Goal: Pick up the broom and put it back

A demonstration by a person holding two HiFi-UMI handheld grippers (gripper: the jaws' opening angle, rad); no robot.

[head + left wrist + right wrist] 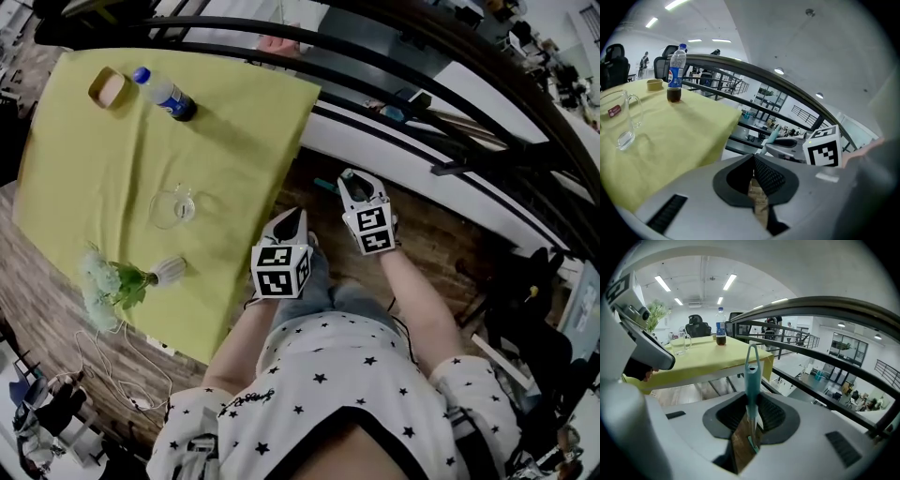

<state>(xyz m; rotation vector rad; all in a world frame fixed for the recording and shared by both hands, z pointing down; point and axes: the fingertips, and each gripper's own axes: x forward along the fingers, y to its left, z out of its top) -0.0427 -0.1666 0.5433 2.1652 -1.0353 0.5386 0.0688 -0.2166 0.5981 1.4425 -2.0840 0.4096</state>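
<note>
Right gripper view | right tongs (751, 416) clamp broom handle (752, 376) | pointing forward-down

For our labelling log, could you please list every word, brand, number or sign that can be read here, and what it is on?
No text can be read as words.
Bottle label: blue with a round logo, lettering too small.
Glass mug, red sticker: blurred.
Shirt hem print: too small.
Marker cubes: square patterns only, no letters.
</note>
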